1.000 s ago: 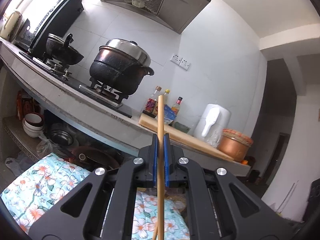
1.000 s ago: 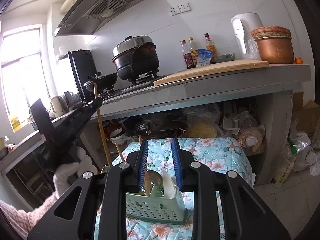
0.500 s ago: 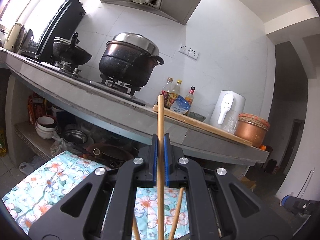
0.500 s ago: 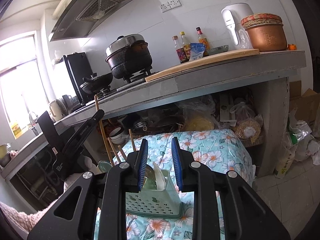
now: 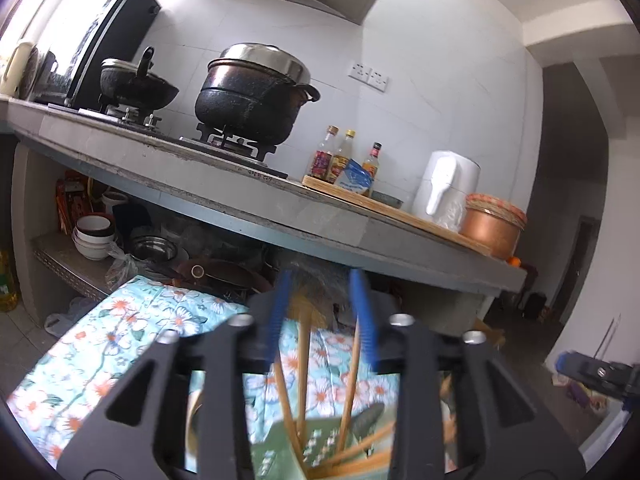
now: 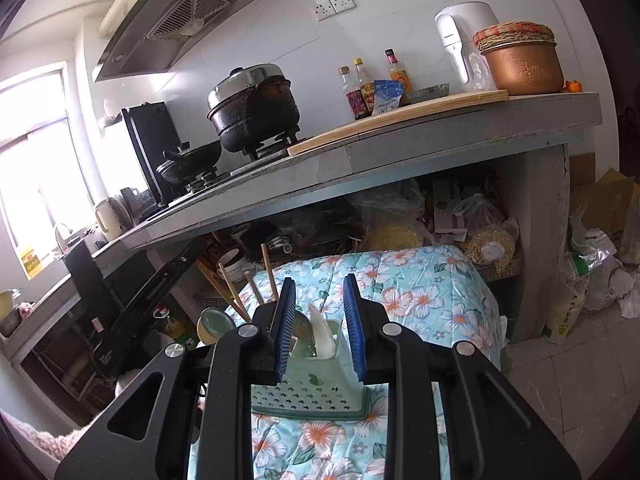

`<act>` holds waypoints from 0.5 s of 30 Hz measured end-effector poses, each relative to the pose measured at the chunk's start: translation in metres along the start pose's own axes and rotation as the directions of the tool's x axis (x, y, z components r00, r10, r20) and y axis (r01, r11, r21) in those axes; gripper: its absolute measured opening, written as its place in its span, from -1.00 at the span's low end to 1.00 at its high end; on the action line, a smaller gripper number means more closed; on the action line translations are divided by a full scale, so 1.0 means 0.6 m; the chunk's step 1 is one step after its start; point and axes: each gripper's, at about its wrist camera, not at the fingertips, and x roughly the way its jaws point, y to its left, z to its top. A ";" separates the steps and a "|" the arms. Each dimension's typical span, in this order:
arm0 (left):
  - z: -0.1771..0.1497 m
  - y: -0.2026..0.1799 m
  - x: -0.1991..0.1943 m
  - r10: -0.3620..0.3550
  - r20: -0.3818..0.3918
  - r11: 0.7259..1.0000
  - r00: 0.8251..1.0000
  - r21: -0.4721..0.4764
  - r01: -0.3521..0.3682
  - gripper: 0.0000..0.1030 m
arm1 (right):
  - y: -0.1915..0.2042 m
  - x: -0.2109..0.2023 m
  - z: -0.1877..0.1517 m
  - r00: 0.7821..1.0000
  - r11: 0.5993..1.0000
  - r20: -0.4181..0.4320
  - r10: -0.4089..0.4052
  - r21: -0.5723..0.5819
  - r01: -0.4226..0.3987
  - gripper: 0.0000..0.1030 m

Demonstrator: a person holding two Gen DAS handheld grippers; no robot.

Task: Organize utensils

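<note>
A green perforated utensil holder (image 6: 310, 390) stands on the floral cloth (image 6: 420, 292). It holds a white spoon (image 6: 322, 334), a metal spoon and several wooden chopsticks (image 6: 269, 270). My right gripper (image 6: 318, 330) is open, jaws either side of the holder's top, touching nothing. My left gripper (image 5: 324, 316) is open and empty just above the holder (image 5: 320, 446). Chopsticks (image 5: 303, 364) stand up between its jaws, free of them. In the right wrist view the left gripper's black body (image 6: 156, 284) is at the left.
A grey stone counter (image 6: 400, 148) runs behind, with two black pots (image 6: 256, 110), bottles, a cutting board, a white kettle (image 6: 460, 46) and a copper pot (image 6: 520, 64). Bowls, pans and bags fill the shelf below. A cardboard box and bags sit on the floor at right.
My left gripper has come down over the holder and opened, letting go of the chopstick, which now stands in the holder. My right gripper has tilted down a little.
</note>
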 end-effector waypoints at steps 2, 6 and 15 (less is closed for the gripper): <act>-0.001 -0.004 -0.027 -0.016 -0.016 0.999 1.000 0.035 0.016 -0.10 | 0.004 -0.002 -0.006 1.000 1.000 -0.007 0.000 0.001 0.000 -0.48; -0.005 -0.009 -0.081 -0.027 -0.081 0.995 0.996 0.094 0.034 0.28 | 0.017 -0.007 -0.023 0.999 1.000 -0.031 -0.011 -0.011 0.010 -0.31; -0.059 -0.013 -0.170 0.086 -0.286 0.982 0.954 0.185 -0.033 0.73 | 0.070 -0.001 -0.097 0.982 0.983 -0.137 -0.130 -0.147 0.109 0.37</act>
